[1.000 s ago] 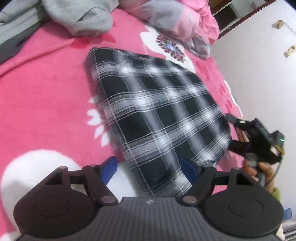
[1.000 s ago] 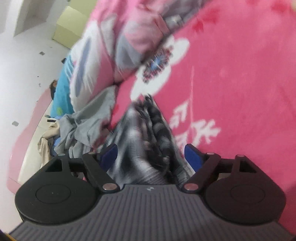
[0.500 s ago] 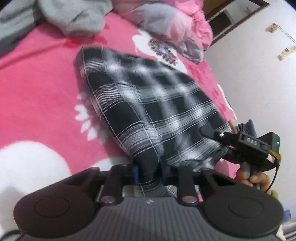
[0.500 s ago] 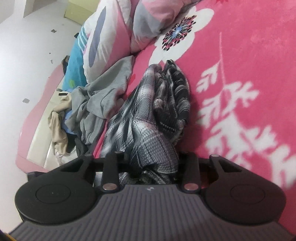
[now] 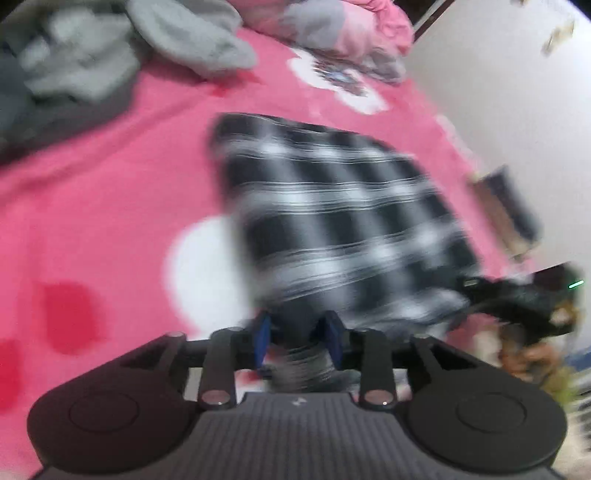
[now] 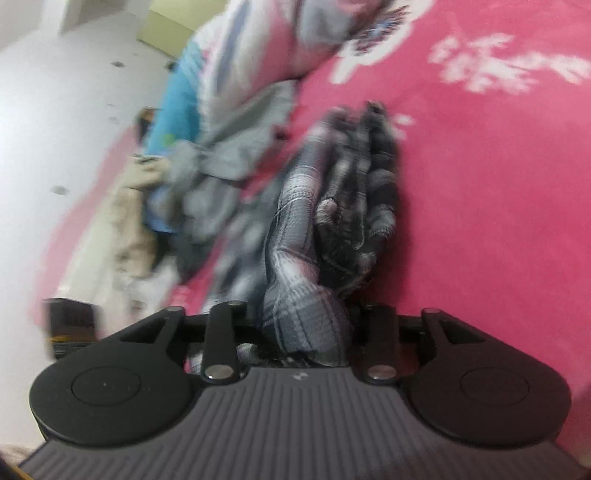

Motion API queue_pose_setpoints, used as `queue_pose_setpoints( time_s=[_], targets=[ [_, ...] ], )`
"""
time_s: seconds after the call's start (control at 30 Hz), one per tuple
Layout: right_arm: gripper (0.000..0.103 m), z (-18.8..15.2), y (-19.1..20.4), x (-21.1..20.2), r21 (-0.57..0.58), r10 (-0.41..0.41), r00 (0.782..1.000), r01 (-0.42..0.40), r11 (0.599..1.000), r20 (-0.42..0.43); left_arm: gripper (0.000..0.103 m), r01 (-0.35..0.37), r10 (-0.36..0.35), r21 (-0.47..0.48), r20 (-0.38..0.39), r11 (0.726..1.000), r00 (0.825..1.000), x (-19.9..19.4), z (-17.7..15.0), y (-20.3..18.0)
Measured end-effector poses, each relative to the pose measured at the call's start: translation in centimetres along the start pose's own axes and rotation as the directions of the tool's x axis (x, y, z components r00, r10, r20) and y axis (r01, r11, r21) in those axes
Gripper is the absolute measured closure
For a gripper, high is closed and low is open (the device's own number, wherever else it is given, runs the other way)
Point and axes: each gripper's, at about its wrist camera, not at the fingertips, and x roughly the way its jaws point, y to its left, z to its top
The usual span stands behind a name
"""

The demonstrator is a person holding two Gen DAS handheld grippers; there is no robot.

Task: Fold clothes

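A black-and-white plaid garment [image 5: 332,206] lies folded on the pink flowered bed cover [image 5: 92,184]. My left gripper [image 5: 297,332] holds its near edge: a bunch of the cloth sits pressed between the blue pads, and the jaws are opening slightly. In the right wrist view the same plaid garment [image 6: 343,206] is gathered into thick folds. My right gripper [image 6: 306,317] has a wad of it between its fingers, its jaws opening a little too, pads hidden by cloth. The right gripper [image 5: 517,299] also shows at the garment's right corner, blurred.
A heap of grey clothes [image 5: 110,62] and a pink-grey quilt [image 5: 343,33] lie at the bed's far side. A white wall [image 5: 498,92] borders the bed on the right. In the right wrist view, grey clothes [image 6: 229,155] and a blue item [image 6: 177,96] lie near the bed edge above the floor [image 6: 55,110].
Both grippers went from wide open around the garment's edge to closed on it. Both hands then moved fast with the cloth, and the views have blurred.
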Motion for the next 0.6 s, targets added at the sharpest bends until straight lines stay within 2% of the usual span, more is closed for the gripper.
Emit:
queue_pose_setpoints(
  time_s=[0.07, 0.13, 0.17, 0.27, 0.3, 0.4, 0.47, 0.53, 0.6],
  targets=[
    [0.06, -0.3, -0.4, -1.3, 0.058, 0.022, 0.998, -0.025, 0.998, 0.053, 0.062, -0.027, 0.027, 0.007, 0.061, 1.0, 0.998, -3.0, -0.1, 0.2],
    [0.057, -0.5, -0.2, -3.2, 0.06, 0.031, 0.992, -0.039, 0.997, 0.125, 0.053, -0.063, 0.057, 0.039, 0.128, 0.997, 0.99, -6.4, -0.4, -0.3],
    [0.056, -0.7, 0.1, -4.1, 0.04, 0.032, 0.987, -0.039, 0.998, 0.16, 0.046, -0.097, 0.084, 0.074, 0.162, 0.993, 0.983, -8.0, -0.7, -0.9],
    [0.056, -2.0, 1.7, -6.7, -0.075, 0.032, 0.968, -0.014, 0.997, 0.25, 0.041, -0.204, 0.156, 0.187, 0.244, 0.961, 0.957, -10.8, -2.4, -3.2],
    [0.056, -2.6, 2.2, -7.4, -0.12, 0.032, 0.962, 0.001, 0.993, 0.272, 0.039, -0.228, 0.164, 0.238, 0.261, 0.944, 0.951, -10.6, -3.4, -4.4],
    [0.056, -5.0, 4.0, -8.2, -0.233, 0.026, 0.951, 0.049, 0.971, 0.307, 0.039, -0.243, 0.145, 0.368, 0.274, 0.897, 0.951, -7.9, -6.0, -7.5],
    [0.057, -6.5, 4.7, -8.1, -0.276, 0.017, 0.956, 0.067, 0.959, 0.291, 0.039, -0.231, 0.105, 0.443, 0.29, 0.866, 0.951, -5.6, -7.4, -9.1],
    [0.057, -7.6, 4.8, -7.7, -0.27, 0.027, 0.964, 0.047, 0.962, 0.264, 0.039, -0.254, 0.098, 0.5, 0.317, 0.828, 0.943, -3.8, -8.8, -10.1],
    [0.06, -8.4, 4.5, -6.8, -0.22, 0.033, 0.974, 0.017, 0.975, 0.223, 0.041, -0.295, 0.103, 0.556, 0.35, 0.777, 0.931, -2.3, -9.5, -11.0]
  ],
)
